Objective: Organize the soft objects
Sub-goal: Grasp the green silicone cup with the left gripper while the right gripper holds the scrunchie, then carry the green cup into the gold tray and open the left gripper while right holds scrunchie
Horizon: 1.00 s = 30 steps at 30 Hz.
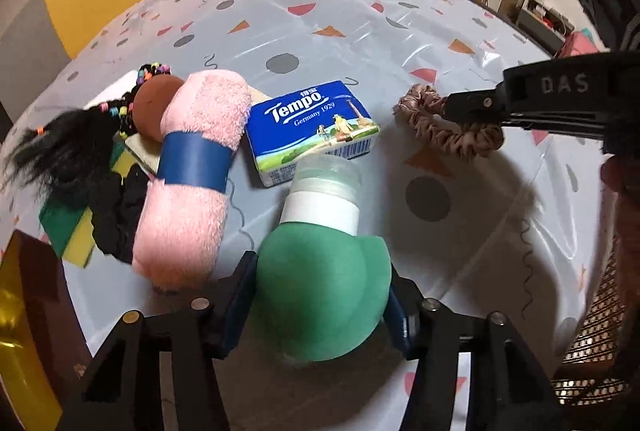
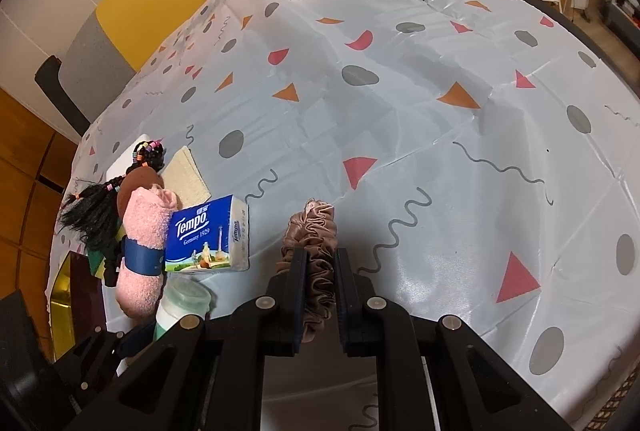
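Observation:
My left gripper is shut on a soft green bottle with a white collar and pale cap, held low over the table; the bottle also shows in the right wrist view. My right gripper is shut on a dusty-pink scrunchie, which lies at the right in the left wrist view. A rolled pink towel with a blue band and a blue Tempo tissue pack lie just ahead of the bottle.
A pile at the left holds a brown puff, black hair with coloured bands, a green-yellow sponge and a beige cloth. The patterned tablecloth stretches far and right. A dark box sits at the left edge.

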Each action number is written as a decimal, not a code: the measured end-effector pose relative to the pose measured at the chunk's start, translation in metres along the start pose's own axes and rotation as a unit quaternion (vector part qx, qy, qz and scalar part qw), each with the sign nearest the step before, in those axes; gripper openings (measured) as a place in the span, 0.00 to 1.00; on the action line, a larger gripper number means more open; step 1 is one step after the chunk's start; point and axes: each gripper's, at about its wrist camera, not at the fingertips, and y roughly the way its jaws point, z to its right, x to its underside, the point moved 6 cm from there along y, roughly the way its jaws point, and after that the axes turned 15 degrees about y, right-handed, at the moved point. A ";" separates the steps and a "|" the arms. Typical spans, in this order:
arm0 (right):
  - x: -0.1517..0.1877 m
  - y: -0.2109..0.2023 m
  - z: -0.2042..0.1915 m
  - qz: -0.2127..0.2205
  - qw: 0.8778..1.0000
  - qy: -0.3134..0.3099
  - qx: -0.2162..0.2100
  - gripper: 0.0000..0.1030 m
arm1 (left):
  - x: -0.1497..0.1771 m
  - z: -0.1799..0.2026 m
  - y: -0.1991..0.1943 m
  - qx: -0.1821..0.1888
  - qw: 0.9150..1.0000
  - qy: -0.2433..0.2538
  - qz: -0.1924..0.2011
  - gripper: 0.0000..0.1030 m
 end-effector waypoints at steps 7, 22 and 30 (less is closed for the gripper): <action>0.000 0.001 0.003 -0.001 1.000 0.003 0.002 0.13 | 0.021 0.002 -0.018 0.024 0.998 -0.051 0.031 0.47; 0.005 0.002 -0.002 -0.005 1.000 -0.010 -0.011 0.13 | 0.066 0.004 -0.071 0.070 0.983 -0.134 0.108 0.46; 0.008 0.003 -0.005 -0.003 1.000 -0.020 -0.007 0.13 | 0.091 -0.021 -0.115 0.066 0.971 -0.172 0.150 0.46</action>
